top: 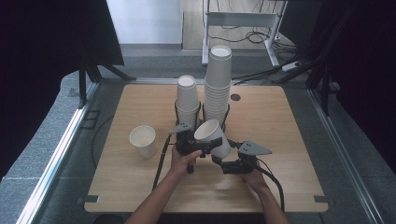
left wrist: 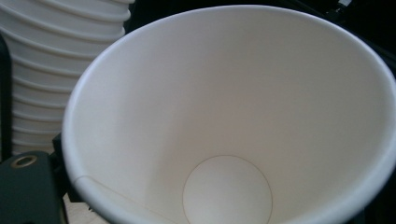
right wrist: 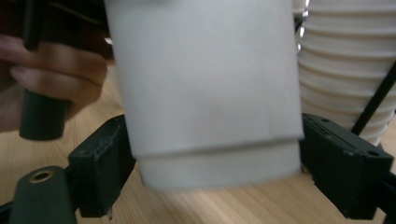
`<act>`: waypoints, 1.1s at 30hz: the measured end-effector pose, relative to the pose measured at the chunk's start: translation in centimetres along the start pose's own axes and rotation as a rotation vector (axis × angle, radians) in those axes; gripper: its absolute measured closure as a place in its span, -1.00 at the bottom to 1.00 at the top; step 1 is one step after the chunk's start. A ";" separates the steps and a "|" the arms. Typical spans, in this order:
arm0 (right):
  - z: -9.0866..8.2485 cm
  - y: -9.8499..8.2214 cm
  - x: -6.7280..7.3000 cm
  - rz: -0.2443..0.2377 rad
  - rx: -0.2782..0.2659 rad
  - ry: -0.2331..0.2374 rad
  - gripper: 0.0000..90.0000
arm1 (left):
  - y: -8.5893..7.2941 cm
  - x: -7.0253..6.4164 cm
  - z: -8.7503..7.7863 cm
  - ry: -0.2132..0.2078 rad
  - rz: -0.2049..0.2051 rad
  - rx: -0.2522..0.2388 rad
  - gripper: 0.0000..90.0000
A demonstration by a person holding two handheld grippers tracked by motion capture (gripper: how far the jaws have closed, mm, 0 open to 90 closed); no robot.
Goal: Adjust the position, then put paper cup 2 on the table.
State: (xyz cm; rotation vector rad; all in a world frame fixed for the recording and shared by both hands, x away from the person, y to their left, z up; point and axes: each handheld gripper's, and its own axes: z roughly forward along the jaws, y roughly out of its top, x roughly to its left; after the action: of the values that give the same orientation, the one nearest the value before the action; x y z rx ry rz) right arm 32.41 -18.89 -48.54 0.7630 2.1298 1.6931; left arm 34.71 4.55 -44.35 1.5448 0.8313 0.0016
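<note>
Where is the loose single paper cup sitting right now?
In the high view the single paper cup stands upright on the left part of the wooden table, apart from the others, left of the left gripper and in front of the shorter cup stack.

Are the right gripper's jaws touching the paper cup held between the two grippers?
Touching. In the right gripper view, the right gripper has both black jaws set flush against the sides of the paper cup near its base, with no gap showing on either side.

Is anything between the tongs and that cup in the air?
No. The tilted paper cup is already between both tongs: the left tongs at its rim, the right tongs' jaws against its bottom end.
</note>
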 end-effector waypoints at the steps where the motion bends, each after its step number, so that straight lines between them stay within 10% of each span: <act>1: 0.0 0.0 0.0 0.001 0.007 -0.002 -0.71 | 0.0 0.0 -0.1 0.002 0.008 -0.002 -0.74; 19: -0.5 -0.6 -0.1 -0.059 0.111 -0.070 -0.74 | 0.5 -0.6 -2.1 0.094 0.107 -0.019 -0.73; 33: -1.4 -0.7 -0.5 -0.073 0.111 -0.107 -0.72 | -0.4 -0.6 -2.8 0.253 0.188 0.024 -0.73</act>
State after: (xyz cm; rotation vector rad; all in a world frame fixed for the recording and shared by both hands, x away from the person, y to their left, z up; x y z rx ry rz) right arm 31.90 -20.38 -48.94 0.7782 2.1649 1.4747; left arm 32.81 6.63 -43.90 1.6623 0.8816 0.3312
